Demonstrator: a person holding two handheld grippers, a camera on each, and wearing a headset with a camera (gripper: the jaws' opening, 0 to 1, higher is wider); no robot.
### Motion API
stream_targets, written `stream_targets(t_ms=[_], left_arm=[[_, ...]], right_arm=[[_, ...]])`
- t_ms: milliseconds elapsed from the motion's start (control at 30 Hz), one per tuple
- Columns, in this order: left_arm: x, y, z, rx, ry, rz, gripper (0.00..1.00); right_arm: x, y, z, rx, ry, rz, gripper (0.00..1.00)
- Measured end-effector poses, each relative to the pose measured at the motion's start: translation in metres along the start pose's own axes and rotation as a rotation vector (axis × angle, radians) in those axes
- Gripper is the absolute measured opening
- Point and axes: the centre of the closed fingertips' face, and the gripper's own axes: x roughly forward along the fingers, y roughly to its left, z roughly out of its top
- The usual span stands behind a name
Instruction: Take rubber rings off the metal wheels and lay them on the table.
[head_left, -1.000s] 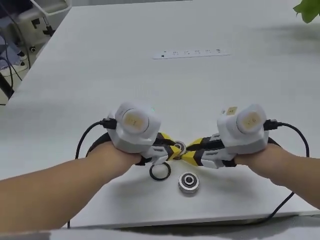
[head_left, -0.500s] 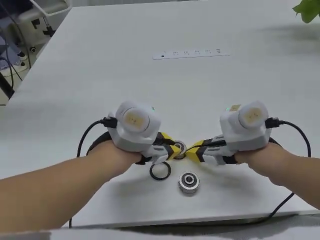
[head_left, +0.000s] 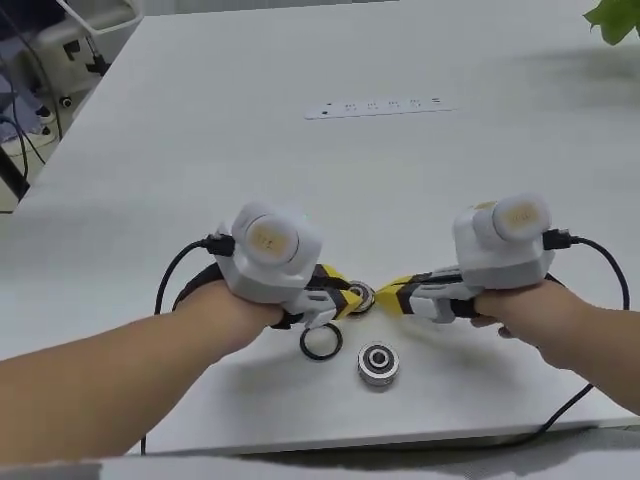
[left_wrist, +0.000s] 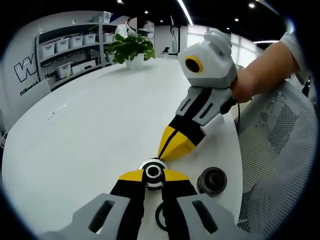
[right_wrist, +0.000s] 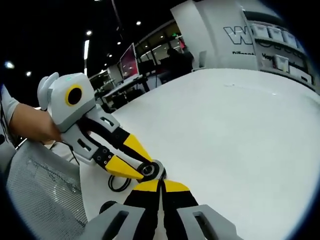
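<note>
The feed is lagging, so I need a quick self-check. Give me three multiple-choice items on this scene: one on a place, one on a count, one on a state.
1. Where is the loose rubber ring?
A. flat on the table, beside the free wheel
B. on the power strip
C. on the floor

2. How many metal wheels show?
A. one
B. two
C. four

3. The left hand-held gripper is:
A. open
B. shut on a wheel
C. lying on the table

Key:
1A, the ring lies on the table by the free wheel.
2B, one wheel is held and one sits on the table.
3B, its jaws clamp a wheel from both sides.
</note>
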Motion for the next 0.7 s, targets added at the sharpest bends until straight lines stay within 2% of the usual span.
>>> stream_targets(t_ms=[233, 700], left_arm=[[0.0, -0.0001, 0.0001, 0.004, 0.004, 0.006, 0.07], [0.0, 0.0006, 0.0, 0.009, 0.007, 0.011, 0.07]], right_arm=[[0.0015, -0.0011, 0.0014, 0.034, -0.012, 0.0, 0.0], [0.0033, 0.0052, 0.0055, 0.008, -0.019, -0.002, 0.0]])
